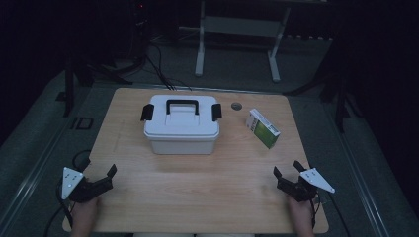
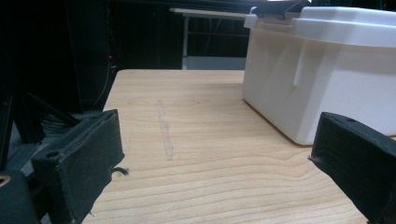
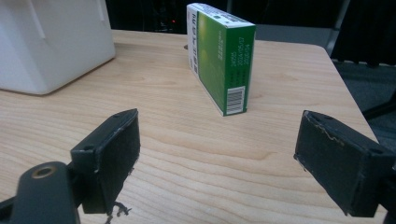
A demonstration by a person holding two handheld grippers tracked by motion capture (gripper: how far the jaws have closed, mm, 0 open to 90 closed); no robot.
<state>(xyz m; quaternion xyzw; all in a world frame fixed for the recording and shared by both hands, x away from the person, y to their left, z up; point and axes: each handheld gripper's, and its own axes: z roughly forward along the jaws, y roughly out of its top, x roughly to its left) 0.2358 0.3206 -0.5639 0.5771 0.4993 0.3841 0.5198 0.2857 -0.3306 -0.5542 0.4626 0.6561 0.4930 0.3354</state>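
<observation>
bare tabletop [image 1: 197, 192] ahead, white box [image 1: 182, 126], green carton [image 1: 263, 128] beyond

one white lidded storage box [image 1: 181, 129] sits on one wooden table [image 1: 207, 197], joined by one green-and-white carton [image 1: 263, 128]. the box carries one black handle [image 1: 182, 104] and two black side latches [image 1: 146, 112]. one small round grommet [image 1: 236, 105] marks the tabletop. two handheld tongs rest near the front edge: the left tongs [image 1: 109, 176] and the right tongs [image 1: 287, 172].
</observation>
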